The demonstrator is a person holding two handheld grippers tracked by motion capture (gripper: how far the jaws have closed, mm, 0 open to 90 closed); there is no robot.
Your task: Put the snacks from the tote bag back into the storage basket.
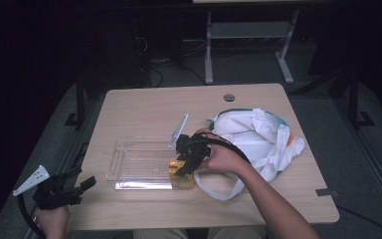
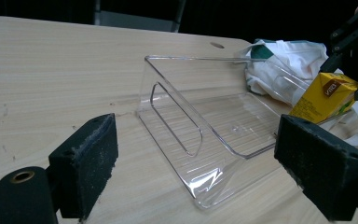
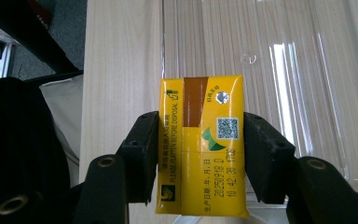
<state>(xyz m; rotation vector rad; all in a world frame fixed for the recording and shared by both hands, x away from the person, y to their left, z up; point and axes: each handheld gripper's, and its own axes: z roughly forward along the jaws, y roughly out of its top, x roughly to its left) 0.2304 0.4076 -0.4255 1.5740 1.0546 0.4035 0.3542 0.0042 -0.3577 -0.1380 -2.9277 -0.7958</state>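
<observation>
A yellow drink carton (image 3: 200,154) stands between the pads of my right gripper (image 3: 200,121), which press on both its sides. From the high view, that gripper (image 1: 184,168) holds the carton (image 1: 175,169) at the right end of a clear plastic tray (image 1: 129,164). In the left gripper view the carton (image 2: 326,95) leans tilted at the tray's (image 2: 191,116) far end. My left gripper (image 1: 84,185) hovers off the table's front left corner, open. Its jaws (image 2: 198,135) stand wide with nothing between them, pointing at the tray.
A crumpled white cloth bag (image 1: 258,134) with long straps lies right of the tray, close behind my right hand. A clear flat panel (image 1: 179,130) leans up at the tray's far right corner. A round hole (image 1: 229,97) sits near the table's far edge.
</observation>
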